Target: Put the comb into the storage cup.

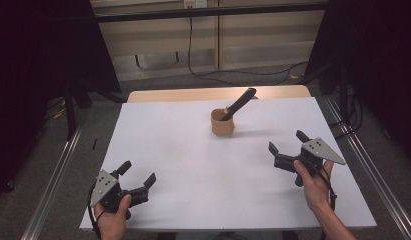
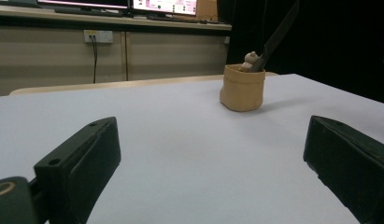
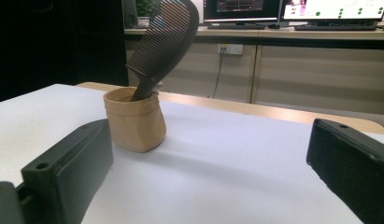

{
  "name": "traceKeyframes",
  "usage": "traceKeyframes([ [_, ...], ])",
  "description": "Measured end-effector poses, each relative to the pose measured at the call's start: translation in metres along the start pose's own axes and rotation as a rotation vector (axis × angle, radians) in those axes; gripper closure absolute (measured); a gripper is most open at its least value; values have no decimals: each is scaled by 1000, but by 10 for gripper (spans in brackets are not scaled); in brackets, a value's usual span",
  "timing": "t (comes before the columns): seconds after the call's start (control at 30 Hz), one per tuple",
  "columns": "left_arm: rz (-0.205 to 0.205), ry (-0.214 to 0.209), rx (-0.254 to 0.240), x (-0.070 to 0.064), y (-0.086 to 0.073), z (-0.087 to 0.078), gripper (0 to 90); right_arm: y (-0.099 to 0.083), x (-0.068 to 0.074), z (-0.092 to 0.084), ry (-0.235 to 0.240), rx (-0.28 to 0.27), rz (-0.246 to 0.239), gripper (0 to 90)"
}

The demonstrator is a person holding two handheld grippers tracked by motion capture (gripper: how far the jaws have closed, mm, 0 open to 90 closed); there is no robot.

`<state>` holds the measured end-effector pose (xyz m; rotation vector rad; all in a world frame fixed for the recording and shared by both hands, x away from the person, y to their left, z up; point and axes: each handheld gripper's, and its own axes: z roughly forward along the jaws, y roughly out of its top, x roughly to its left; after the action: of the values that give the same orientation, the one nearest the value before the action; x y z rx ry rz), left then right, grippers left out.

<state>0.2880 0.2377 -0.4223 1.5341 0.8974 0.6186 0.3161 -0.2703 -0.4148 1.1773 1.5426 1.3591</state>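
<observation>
A small tan pouch (image 1: 222, 123) stands upright on the white table (image 1: 193, 165), a little beyond its middle. A black comb (image 1: 239, 104) leans out of it toward the far right. The left gripper view shows the pouch (image 2: 242, 87) with the comb (image 2: 279, 33) and a small pale lump at its rim. In the right gripper view the pouch (image 3: 133, 119) holds the comb (image 3: 163, 41), teeth up. My left gripper (image 1: 140, 172) is open near the front left edge. My right gripper (image 1: 287, 140) is open at the right side. Both hold nothing.
A wooden tabletop strip (image 1: 193, 94) shows beyond the white sheet. Metal rails (image 1: 58, 170) run along both sides of the table. Cables (image 1: 233, 74) lie on the floor behind. Monitors (image 3: 292, 9) stand on a bench along the far wall.
</observation>
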Motion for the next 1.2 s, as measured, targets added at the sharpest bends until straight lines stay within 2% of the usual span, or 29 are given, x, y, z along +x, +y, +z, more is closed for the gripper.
traceKeyframes([
  [0.17,-3,8,-2,1,0,-1,39,0,-1,-10,-8,-5,1,0],
  [0.37,-2,12,1,0,0,-2,40,-1,1,-23,1,-2,-27,0],
  [0.57,-7,16,-9,-1,0,-2,43,-6,0,-35,-2,-5,-24,0],
  [0.83,3,28,9,-6,-1,-1,42,-11,-3,-51,-13,-17,-16,0],
  [1.03,-3,31,1,-6,-1,-3,42,-19,-5,-61,-15,13,-31,0],
  [1.2,1,25,-2,-5,-1,-4,39,-24,-9,-70,-34,15,-27,0],
])
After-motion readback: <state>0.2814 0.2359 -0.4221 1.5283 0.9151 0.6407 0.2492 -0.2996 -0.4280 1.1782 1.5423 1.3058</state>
